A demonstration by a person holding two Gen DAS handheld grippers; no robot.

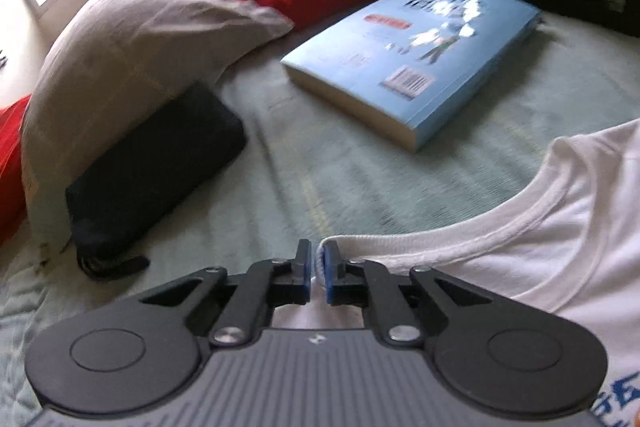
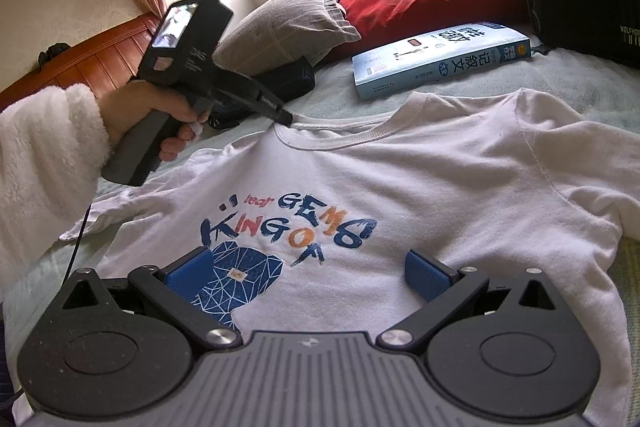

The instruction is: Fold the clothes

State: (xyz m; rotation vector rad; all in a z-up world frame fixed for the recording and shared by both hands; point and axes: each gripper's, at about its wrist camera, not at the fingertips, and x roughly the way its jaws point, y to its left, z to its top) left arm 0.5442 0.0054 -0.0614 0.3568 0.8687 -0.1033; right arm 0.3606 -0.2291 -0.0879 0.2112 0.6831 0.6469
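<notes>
Pinching the collar of the white T-shirt (image 2: 400, 179) with my left gripper (image 1: 318, 269), jaws clamped on the neckline; my right gripper (image 2: 308, 277) hovers wide open over its printed chest. Shirt lies face-up on the green bedsheet (image 1: 320, 167), near a blue book (image 2: 440, 55).

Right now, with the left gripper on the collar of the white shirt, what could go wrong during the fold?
1. The left gripper is shut on only a thin bit of the collar of the white T-shirt; a pull may let it slip out.
2. The blue book lies close beyond the collar, so dragged cloth might catch it.
3. The right gripper is open over the print, holding nothing, so one-sided pulling could skew the shirt.
</notes>
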